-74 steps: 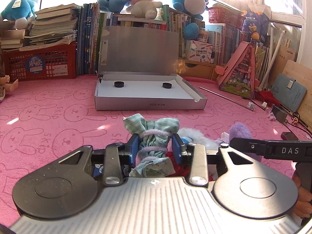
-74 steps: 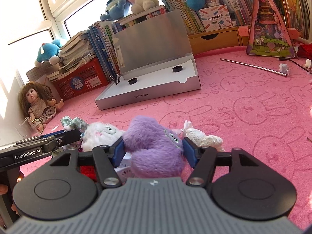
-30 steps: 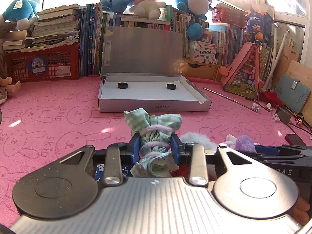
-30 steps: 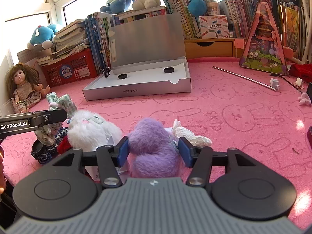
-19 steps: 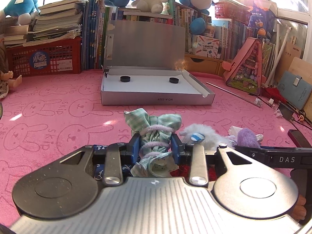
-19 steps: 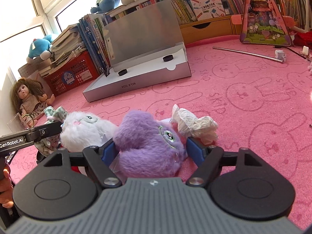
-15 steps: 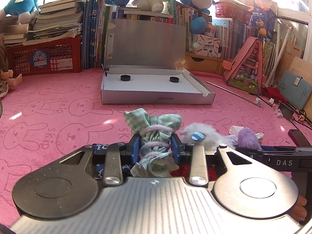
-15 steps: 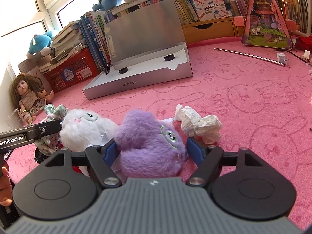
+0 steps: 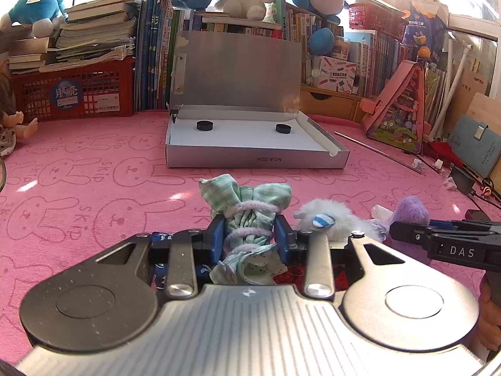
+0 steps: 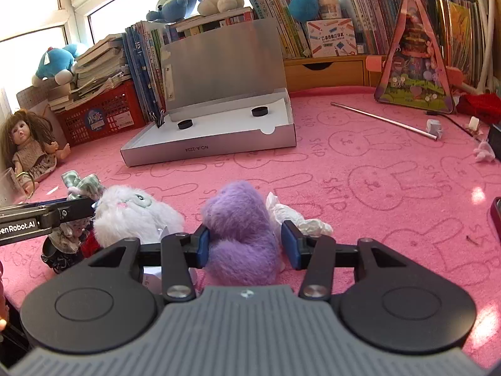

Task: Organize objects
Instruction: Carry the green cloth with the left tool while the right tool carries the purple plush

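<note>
My left gripper [image 9: 250, 235] is shut on a green checked cloth bundle [image 9: 247, 206] tied with purple fuzzy bands, low over the pink mat. The jaws of my right gripper [image 10: 245, 244] are closing on a purple plush toy [image 10: 241, 216], and the blue pads press into its fur. A white fluffy plush [image 10: 134, 213] lies just left of it, between the two grippers. A crumpled white tissue [image 10: 297, 216] lies just behind the right pad. Further back, an open silver box [image 9: 256, 158] stands with its lid up and two black discs [image 9: 205, 124] inside.
A red basket [image 9: 72, 94], stacked books and plush toys line the back wall. A doll [image 10: 31, 147] sits at the far left. To the right lie a thin metal rod [image 10: 382, 120] and a pink triangular toy house [image 10: 413, 72]. The pink mat [image 10: 375, 188] stretches between the box and the toys.
The right jaws widened a little, then narrowed onto the purple plush, which now looks squeezed and taller. The left gripper and its cloth bundle have not moved.
</note>
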`<control>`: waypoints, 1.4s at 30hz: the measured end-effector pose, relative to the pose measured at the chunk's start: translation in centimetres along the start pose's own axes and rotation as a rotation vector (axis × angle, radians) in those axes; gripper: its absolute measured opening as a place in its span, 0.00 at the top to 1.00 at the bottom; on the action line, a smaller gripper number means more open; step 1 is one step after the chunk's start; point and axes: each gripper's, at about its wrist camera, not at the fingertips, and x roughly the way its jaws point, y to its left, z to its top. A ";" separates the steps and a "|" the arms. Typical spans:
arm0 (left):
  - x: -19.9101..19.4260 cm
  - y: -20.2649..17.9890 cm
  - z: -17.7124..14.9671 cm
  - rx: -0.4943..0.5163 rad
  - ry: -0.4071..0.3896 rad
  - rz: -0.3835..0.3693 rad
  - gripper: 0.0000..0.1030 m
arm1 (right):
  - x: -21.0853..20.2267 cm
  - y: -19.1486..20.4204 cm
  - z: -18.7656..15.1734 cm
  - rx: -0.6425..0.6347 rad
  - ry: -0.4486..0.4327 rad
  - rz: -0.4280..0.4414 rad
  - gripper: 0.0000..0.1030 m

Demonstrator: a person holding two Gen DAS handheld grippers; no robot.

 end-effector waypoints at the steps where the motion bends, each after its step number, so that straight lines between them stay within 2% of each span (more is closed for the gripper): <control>1: 0.0 0.0 0.0 0.000 0.000 0.000 0.62 | -0.2 0.3 -0.1 -0.033 -0.010 -0.009 0.39; 2: 0.0 0.0 0.0 -0.002 0.000 0.000 0.62 | -0.3 0.5 -0.1 -0.054 -0.014 0.008 0.32; 4: -0.1 0.2 0.0 -0.003 -0.001 0.003 0.62 | -0.8 0.2 -0.2 -0.029 -0.003 0.081 0.31; 6: -0.1 0.3 0.0 -0.005 -0.002 0.008 0.62 | -1.0 -0.4 -0.2 0.015 0.011 0.101 0.31; 15: -0.2 0.7 0.0 -0.014 -0.001 0.019 0.62 | -2.3 -3.6 -0.4 0.058 -0.011 -0.084 0.31; 20: -0.1 0.5 0.0 -0.013 -0.001 0.018 0.62 | -3.3 -3.4 -0.5 0.009 -0.039 -0.246 0.31; 22: -0.1 0.5 0.0 -0.013 -0.001 0.018 0.62 | -3.5 -2.9 -0.6 -0.010 -0.047 -0.276 0.31; 27: -0.1 0.5 0.0 -0.012 0.000 0.017 0.62 | -3.7 -0.9 -1.2 -0.042 -0.070 -0.242 0.21; 30: -0.2 0.3 -0.1 -0.010 -0.001 0.015 0.62 | -2.5 0.2 -1.6 -0.064 -0.074 -0.289 0.17; 34: -0.2 0.3 -0.2 -0.010 -0.001 0.015 0.62 | -1.0 -0.2 -1.5 0.015 -0.073 -0.340 0.13; 36: -0.2 0.2 -0.2 -0.010 -0.001 0.015 0.62 | -0.4 -0.7 -1.5 0.050 -0.055 -0.332 0.10; 42: -0.1 0.1 -0.4 -0.010 0.000 0.017 0.62 | 0.6 -2.3 -2.0 0.147 0.016 -0.280 0.11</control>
